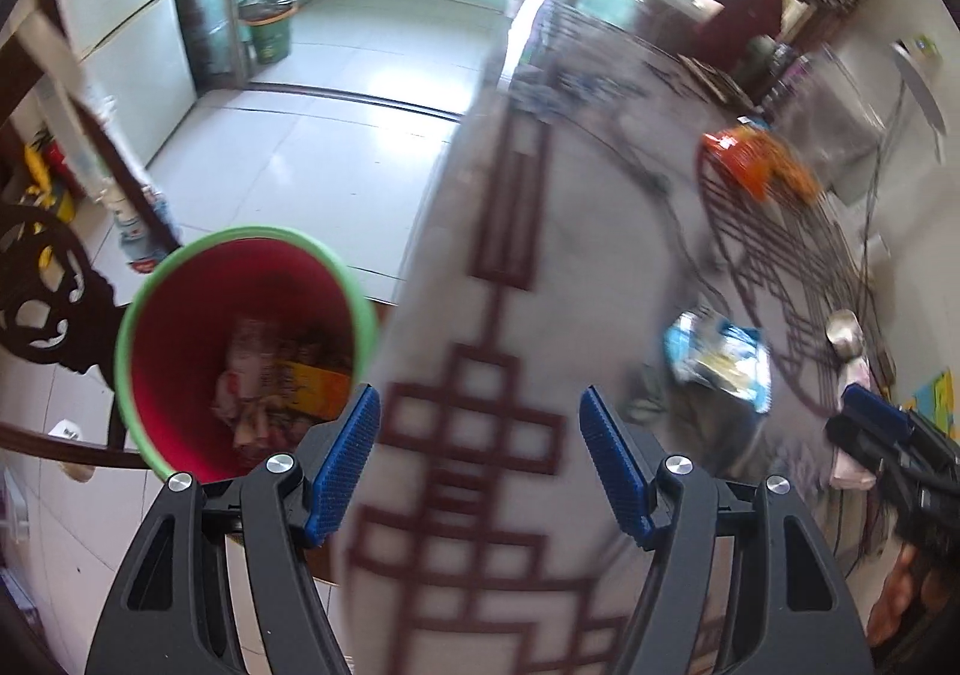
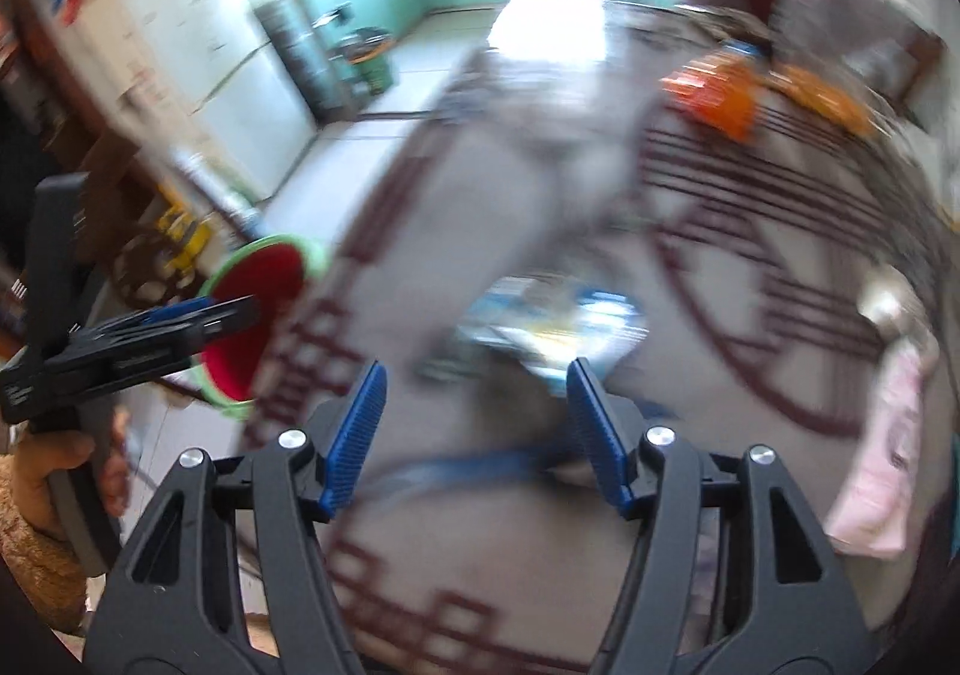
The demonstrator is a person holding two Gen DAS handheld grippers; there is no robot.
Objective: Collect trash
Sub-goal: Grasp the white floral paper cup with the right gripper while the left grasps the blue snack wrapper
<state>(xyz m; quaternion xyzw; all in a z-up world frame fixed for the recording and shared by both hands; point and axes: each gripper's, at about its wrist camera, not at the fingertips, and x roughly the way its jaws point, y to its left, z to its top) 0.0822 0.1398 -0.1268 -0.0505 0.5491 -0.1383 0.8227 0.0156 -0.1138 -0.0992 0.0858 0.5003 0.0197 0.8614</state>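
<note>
A pale tiled kitchen floor with mint-green cabinets and a white fridge is showing at the back, and in front of it a grey table (image 1: 456, 315) with a dark red line pattern is filling most of both views, badly smeared in the right wrist view.

At the far left, off the table's edge, a red bin with a green rim (image 1: 246, 351) is standing beside a carved dark wooden chair (image 1: 42, 285); crumpled wrappers and a yellow packet are already lying inside it. The left gripper (image 1: 480, 465) is hanging just right of the bin, over the table, its blue pads spread wide with nothing between them.

Further right, a blue and white wrapper (image 1: 720, 363) is lying flat and crinkled on the table, well apart from the bin. It is looking like thin plastic film: very light, limp, probably slick, and likely to slide rather than lift if pushed flat. A raised crease or a curled edge is looking like the best place to pinch. The right gripper (image 2: 477, 435) is pointing down just short of this wrapper (image 2: 552, 327), its pads also spread and empty.

Towards the back right, an orange wrapper (image 1: 756, 159) is sitting bunched up on the table, equally light and soft by the look of it, and its puffed folds should be offering an easier hold. At the right edge a pink packet (image 2: 876, 447) is lying near a metal bowl (image 1: 843, 330); blur is hiding what it is.
</note>
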